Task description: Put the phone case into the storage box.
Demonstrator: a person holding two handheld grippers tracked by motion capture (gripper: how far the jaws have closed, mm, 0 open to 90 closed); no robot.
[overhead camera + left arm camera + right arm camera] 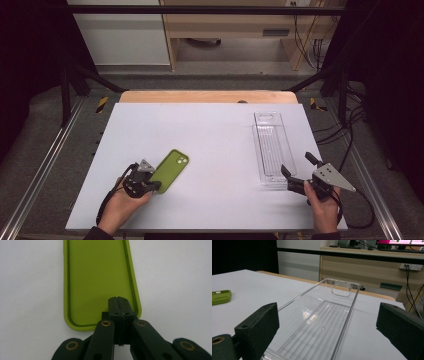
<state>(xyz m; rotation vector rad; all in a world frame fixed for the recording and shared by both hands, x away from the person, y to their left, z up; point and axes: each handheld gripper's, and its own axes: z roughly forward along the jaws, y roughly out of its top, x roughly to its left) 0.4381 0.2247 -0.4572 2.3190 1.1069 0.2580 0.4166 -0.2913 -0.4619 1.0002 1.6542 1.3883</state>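
White and bare apart from two things, the table [200,145] carries a green phone case [170,171] near its front left and a clear plastic tray [272,147] at the right; the case is judged not yet moved to the tray, so the carrying and the placing are taken as left to do, with only the grasp apparently made. The left tongs [119,305] are clenched, jaws pressed together over the near end of the case, seemingly pinching its rim, though the contact itself is hidden; the case lies flat, hollow side up. The right tongs [298,171] are held wide apart, nothing gripped, straddling the near end of the tray without touching it.
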